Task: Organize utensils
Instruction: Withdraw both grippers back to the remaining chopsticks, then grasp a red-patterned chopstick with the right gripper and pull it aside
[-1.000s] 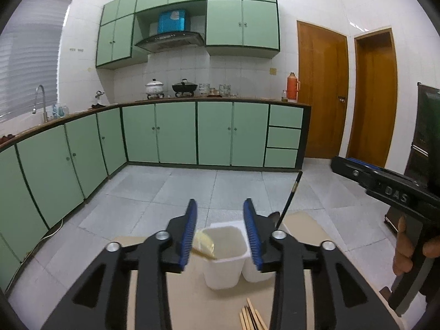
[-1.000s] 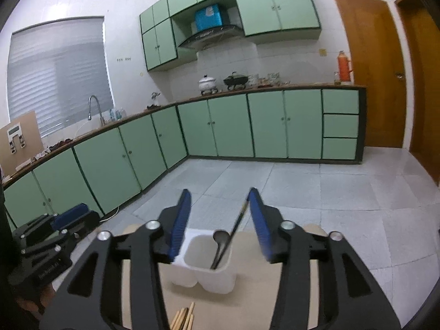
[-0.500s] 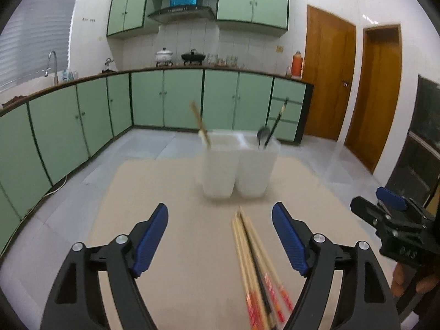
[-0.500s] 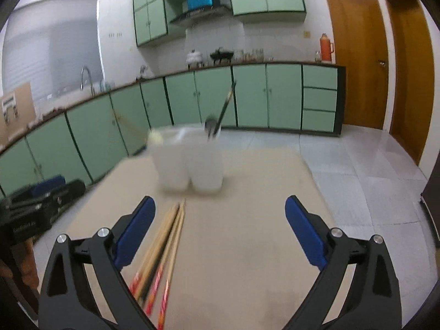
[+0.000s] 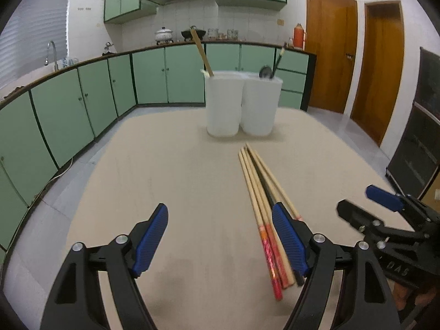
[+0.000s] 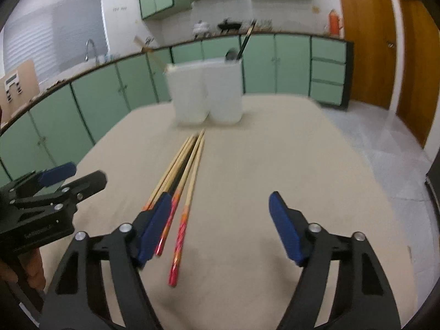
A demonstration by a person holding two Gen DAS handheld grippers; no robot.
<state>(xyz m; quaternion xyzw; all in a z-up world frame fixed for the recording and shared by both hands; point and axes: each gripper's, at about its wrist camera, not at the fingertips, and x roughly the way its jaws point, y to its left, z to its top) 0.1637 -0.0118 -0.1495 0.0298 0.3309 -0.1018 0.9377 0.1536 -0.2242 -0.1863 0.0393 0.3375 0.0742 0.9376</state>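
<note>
Several chopsticks (image 5: 257,184) with red ends lie bundled on the beige table (image 5: 170,170); they show in the right wrist view (image 6: 184,170) too. Beyond them stand two white holder cups (image 5: 242,104), also in the right wrist view (image 6: 206,90). The left cup holds a wooden utensil (image 5: 202,52), the right cup a dark spoon (image 5: 266,72) and a black stick. My left gripper (image 5: 220,236) is open and empty, its right finger beside the chopsticks. My right gripper (image 6: 220,228) is open and empty, its left finger over the chopstick ends.
Green kitchen cabinets (image 5: 82,104) run along the far wall and left side. Two wooden doors (image 5: 354,66) stand at the right. The table edge drops to a tiled floor (image 6: 385,137) on the right.
Both grippers have pulled back from the cups and dropped low over the table. Both have opened wide. The chopsticks now lie close in front of the fingers.
</note>
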